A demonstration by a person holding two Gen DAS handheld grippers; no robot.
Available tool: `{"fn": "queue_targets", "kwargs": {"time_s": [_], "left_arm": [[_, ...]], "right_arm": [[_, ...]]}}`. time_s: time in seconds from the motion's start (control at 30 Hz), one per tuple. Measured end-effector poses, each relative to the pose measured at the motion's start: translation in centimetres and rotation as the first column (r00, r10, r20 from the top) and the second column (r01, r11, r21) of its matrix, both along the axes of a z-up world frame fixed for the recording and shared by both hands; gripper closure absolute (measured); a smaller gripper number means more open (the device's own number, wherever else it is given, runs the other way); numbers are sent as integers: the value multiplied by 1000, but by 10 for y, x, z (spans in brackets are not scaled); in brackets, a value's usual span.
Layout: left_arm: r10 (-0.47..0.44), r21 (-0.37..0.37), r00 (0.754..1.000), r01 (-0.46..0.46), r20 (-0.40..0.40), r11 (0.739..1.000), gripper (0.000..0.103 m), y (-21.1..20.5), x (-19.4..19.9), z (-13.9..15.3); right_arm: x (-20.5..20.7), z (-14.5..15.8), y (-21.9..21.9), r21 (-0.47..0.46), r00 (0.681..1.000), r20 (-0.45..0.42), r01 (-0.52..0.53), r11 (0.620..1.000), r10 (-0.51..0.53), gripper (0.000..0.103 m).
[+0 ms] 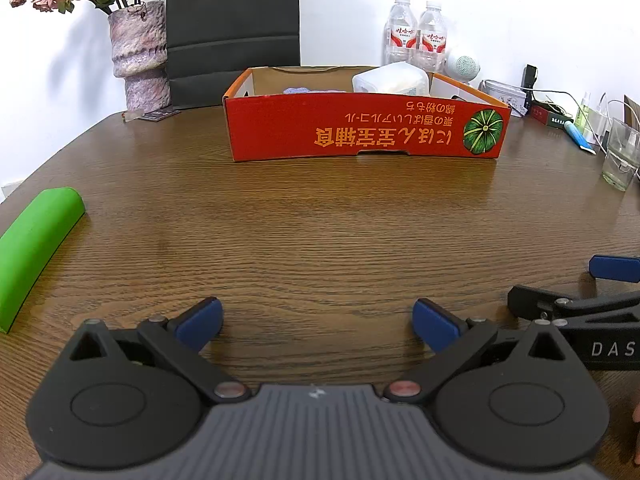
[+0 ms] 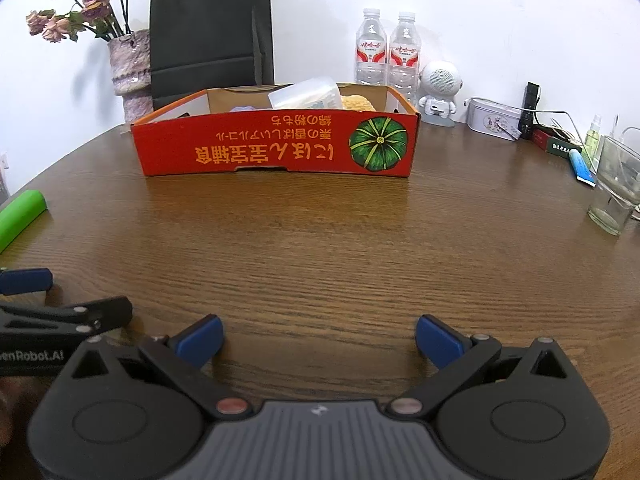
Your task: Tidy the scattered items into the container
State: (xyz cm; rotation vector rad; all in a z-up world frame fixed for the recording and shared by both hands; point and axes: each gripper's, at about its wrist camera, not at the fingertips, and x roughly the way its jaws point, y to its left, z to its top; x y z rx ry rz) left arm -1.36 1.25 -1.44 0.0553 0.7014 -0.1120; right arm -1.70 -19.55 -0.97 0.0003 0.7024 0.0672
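An orange-red cardboard box stands at the far middle of the wooden table; it also shows in the right wrist view. Inside it lie a clear plastic tub, a pale purple item and a yellow sponge-like item. A green curved object lies at the table's left edge, also in the right wrist view. My left gripper is open and empty, low over the near table. My right gripper is open and empty beside it.
A vase of dried flowers, a black paper bag and two water bottles stand behind the box. A white speaker figure, a tin, cables and a glass crowd the right side.
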Motion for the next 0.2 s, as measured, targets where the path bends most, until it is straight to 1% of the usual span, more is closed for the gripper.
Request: {"fn": "queue_targets", "kwargs": {"time_s": [0.2], "left_arm": [[2,0,1000,-2,0,1000,0,0,0,0]], "right_arm": [[0,0,1,1,1000,0,3,1000,-3,0]]}}
